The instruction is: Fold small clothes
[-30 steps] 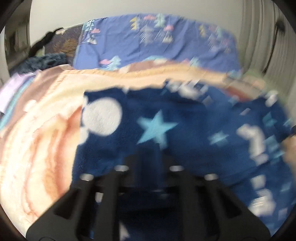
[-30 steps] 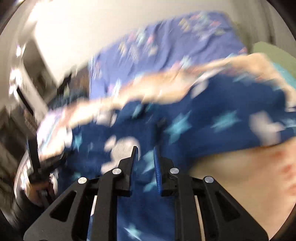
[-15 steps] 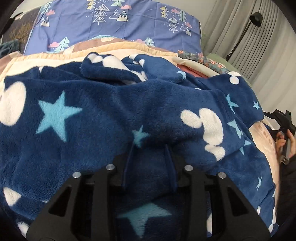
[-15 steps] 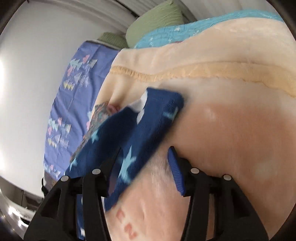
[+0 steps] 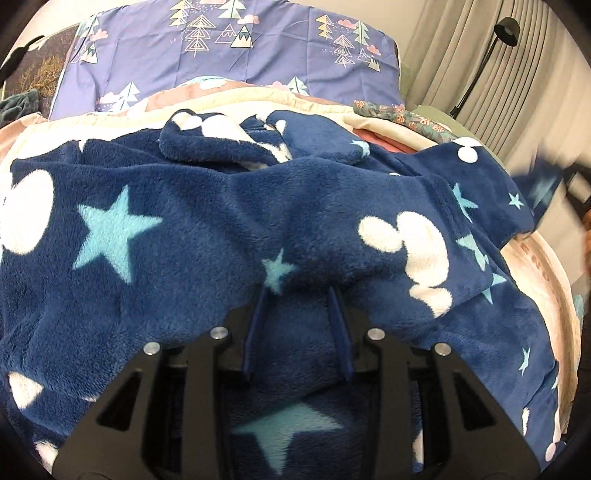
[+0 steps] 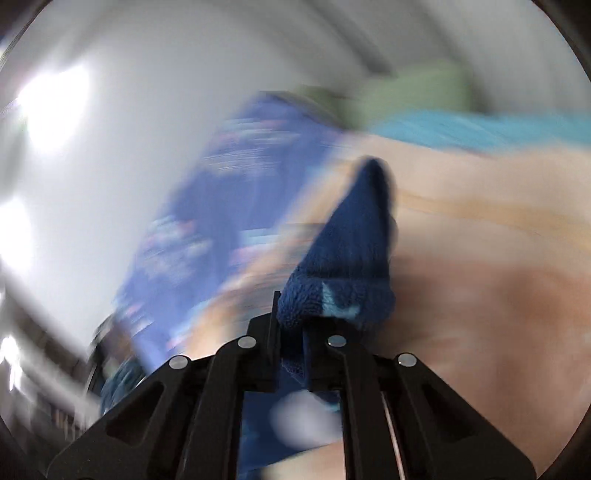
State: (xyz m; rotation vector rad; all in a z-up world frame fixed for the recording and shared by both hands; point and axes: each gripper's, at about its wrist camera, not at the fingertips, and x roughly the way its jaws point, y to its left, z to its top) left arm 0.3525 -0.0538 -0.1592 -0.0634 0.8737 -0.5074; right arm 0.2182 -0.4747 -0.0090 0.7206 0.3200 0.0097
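Navy fleece garment (image 5: 207, 221) spreads ahead of the left gripper (image 5: 297, 325), whose part-open jaws straddle a raised fold. The right gripper (image 6: 290, 332), jaws closing on the garment's corner, sits off its right end, nearer that edge.

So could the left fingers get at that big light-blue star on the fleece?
Probably yes: the star lies on top, uncovered, just left of the left fingers, which already rest on the fleece.

fleece garment (image 5: 207, 236): 1 | grippers: 2 | purple pillow (image 5: 229, 48): 1 | floor lamp (image 5: 506, 31): 1
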